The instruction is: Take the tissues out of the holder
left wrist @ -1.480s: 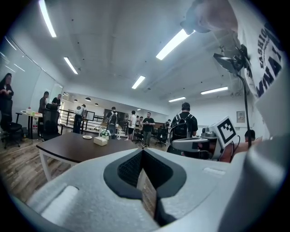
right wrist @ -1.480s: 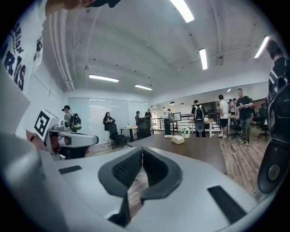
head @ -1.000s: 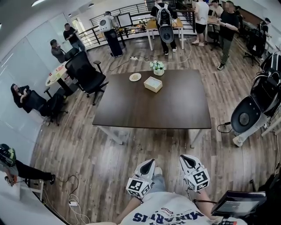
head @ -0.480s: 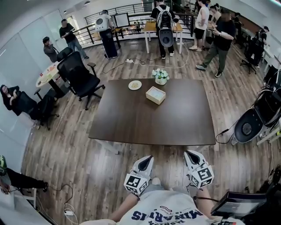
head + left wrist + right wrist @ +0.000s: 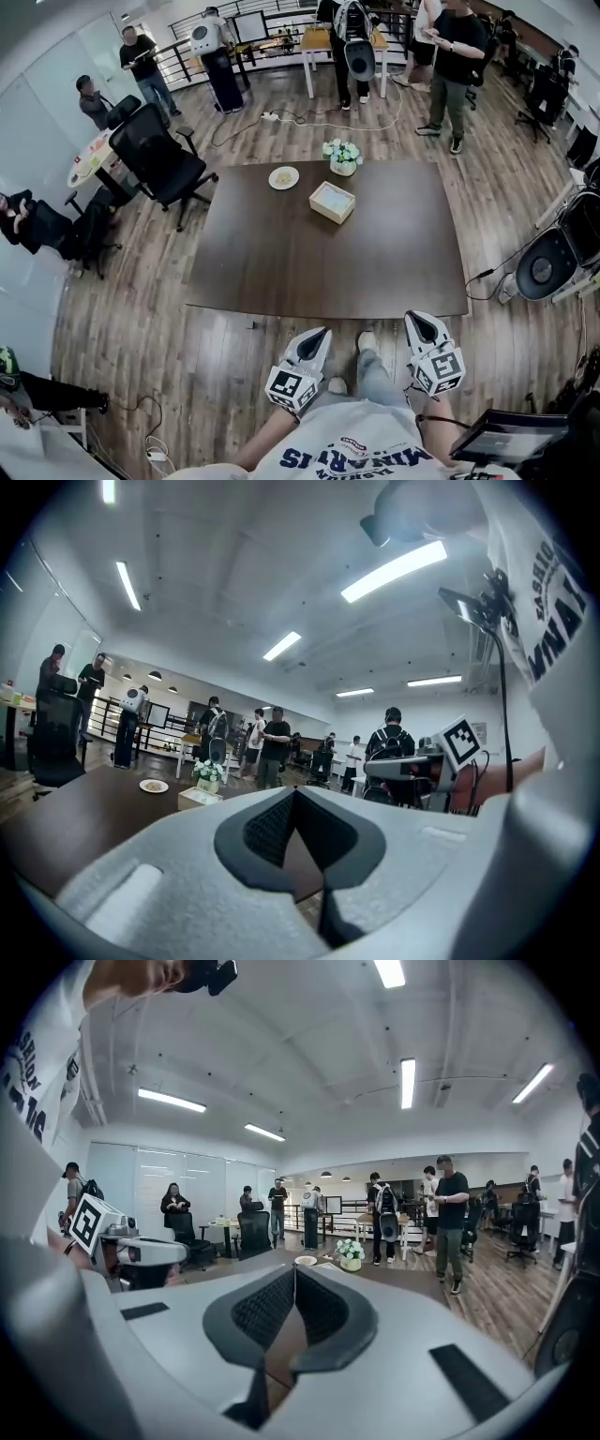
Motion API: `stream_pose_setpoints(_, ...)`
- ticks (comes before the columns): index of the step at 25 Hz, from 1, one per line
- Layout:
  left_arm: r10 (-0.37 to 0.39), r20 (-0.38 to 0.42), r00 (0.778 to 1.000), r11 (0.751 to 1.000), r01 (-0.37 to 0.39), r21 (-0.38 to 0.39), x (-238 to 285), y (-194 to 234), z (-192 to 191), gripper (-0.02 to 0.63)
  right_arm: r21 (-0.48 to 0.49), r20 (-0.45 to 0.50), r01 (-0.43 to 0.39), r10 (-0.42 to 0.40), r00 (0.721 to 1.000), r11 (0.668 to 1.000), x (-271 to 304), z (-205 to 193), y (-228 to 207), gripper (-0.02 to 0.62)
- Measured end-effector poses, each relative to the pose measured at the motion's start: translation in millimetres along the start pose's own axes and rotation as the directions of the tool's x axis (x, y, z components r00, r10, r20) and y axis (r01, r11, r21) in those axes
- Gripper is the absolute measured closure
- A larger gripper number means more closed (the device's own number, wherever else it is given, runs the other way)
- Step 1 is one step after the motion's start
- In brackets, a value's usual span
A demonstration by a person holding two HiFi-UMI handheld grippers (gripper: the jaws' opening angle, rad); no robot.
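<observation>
I have both tools held low in front of the person, short of the near edge of the tabletop [image 5: 281,267] and touching nothing on it. In its own view, the left tool [image 5: 318,335] has its jaws together, the dark pads meeting at the tips with nothing between them. The right tool [image 5: 420,320] is the same: jaws closed tip to tip and empty.

The tissue holder [image 5: 332,202], a pale open-topped box, sits on the far half of the tabletop, well apart from both tools. Just beyond it stands a small pot of white flowers [image 5: 342,155]. A small plate [image 5: 283,177] lies to the left of the flowers, near the far edge.

A black office chair [image 5: 155,155] stands off the far left corner. Several people stand on the wooden floor [image 5: 150,319] beyond the tabletop.
</observation>
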State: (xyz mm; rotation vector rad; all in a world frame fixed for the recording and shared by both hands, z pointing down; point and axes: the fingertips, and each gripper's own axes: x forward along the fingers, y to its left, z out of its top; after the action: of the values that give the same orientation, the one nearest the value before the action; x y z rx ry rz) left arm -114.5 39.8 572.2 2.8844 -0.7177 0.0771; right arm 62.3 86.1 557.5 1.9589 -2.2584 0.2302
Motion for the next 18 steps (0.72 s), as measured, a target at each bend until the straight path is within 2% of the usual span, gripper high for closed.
stream_pose_setpoints(8,0.040,-0.046,0.998,0.999,-0.039,0.013,70.8,33.9,6.1,0.603,0.003,0.031,-0.078,0.077,0.997,0.997,74.9,19.7,-51.8,0.586)
stream_pose_setpoints(14,0.101,-0.014,0.995,0.995,-0.100,0.014,150.5,61.4,35.0,0.603,-0.002,0.075,-0.178,0.177,0.981,0.984,140.7,37.2,-89.6,0.586)
stream_pose_setpoints(18,0.132,-0.013,0.991,0.991,-0.132,0.021,176.8,71.3,46.7,0.603,0.009,0.063,-0.243,0.241,0.968,0.970,175.8,38.6,-101.0,0.586)
